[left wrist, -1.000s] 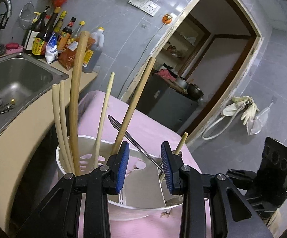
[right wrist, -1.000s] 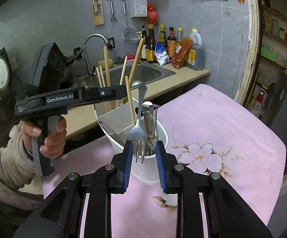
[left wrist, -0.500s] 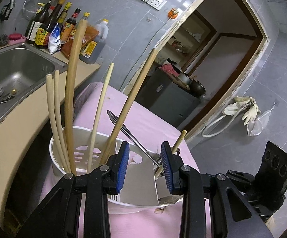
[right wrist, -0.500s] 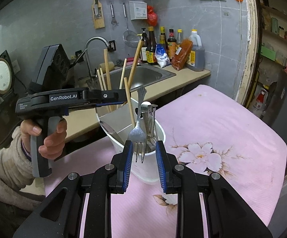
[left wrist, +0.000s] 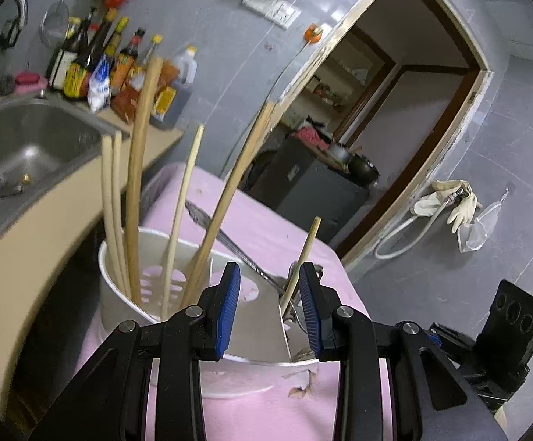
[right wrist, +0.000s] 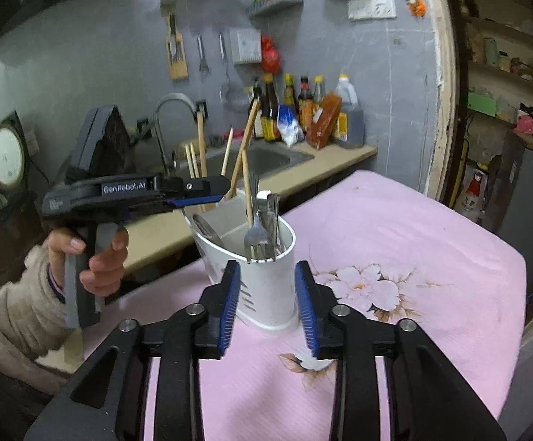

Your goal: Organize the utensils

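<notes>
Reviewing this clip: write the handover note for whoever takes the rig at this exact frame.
Left tool: open, empty, hovering over the white plastic utensil holder, around the lone wooden chopstick in the cutlery side.
Right tool: open, empty, low in front of the holder.
Holder stands on the pink floral tablecloth; five wooden chopsticks in one compartment, metal fork and other cutlery in the other.
Done: utensils all in the holder.
Left: probably move the stray chopstick to its group.

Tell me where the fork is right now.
The fork stands tines down in the white holder, in the compartment nearest the right gripper, beside one stray chopstick and other metal cutlery; nothing grips it.
</notes>
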Demonstrator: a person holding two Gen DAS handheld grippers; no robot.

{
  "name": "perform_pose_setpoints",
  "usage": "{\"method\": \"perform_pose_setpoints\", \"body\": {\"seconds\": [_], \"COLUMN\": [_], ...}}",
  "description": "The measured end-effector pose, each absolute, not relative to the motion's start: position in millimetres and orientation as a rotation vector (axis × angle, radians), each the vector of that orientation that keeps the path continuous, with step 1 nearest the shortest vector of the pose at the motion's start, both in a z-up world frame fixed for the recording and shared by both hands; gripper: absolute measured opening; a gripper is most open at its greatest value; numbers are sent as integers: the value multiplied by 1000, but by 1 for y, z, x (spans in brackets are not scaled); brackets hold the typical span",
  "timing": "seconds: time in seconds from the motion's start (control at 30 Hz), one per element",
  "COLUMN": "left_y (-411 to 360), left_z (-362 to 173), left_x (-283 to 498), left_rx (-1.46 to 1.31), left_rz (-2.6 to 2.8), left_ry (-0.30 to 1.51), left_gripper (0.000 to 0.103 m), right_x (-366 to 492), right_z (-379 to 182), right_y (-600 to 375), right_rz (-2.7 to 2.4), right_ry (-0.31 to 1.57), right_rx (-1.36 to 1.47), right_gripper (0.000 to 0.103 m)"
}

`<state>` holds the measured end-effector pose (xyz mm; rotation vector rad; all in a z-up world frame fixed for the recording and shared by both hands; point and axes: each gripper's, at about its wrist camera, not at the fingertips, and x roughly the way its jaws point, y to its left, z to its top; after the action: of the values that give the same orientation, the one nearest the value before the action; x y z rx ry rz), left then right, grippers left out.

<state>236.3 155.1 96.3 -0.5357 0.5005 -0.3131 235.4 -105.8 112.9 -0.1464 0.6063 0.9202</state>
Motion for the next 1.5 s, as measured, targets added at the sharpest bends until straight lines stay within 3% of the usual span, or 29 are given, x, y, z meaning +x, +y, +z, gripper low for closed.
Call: {"method": "perform_pose_setpoints", "body": {"seconds": [0.07, 0.43, 0.83, 1.2, 1.5], "left_y": [153, 133, 136, 153, 154], "left_z": [98, 106, 81, 68, 66], "left_x": [230, 193, 156, 154, 153], "left_rx": [-506, -326, -210, -249, -251], "left_rz": [-307, -222, -40, -31, -37], "left_ry": [469, 325, 234, 223, 214], "left_gripper": [28, 32, 75, 76, 76], "right_x": [232, 225, 207, 206, 197], "right_z": [109, 95, 69, 60, 71], "right_y": [-111, -123, -102, -79, -72], "right_rz": [914, 794, 623, 427, 382], "right_ry": [581, 492, 430, 405, 324], "right_rx": [-104, 161, 446, 431, 320], "right_gripper": [50, 51, 49, 18, 3]}}
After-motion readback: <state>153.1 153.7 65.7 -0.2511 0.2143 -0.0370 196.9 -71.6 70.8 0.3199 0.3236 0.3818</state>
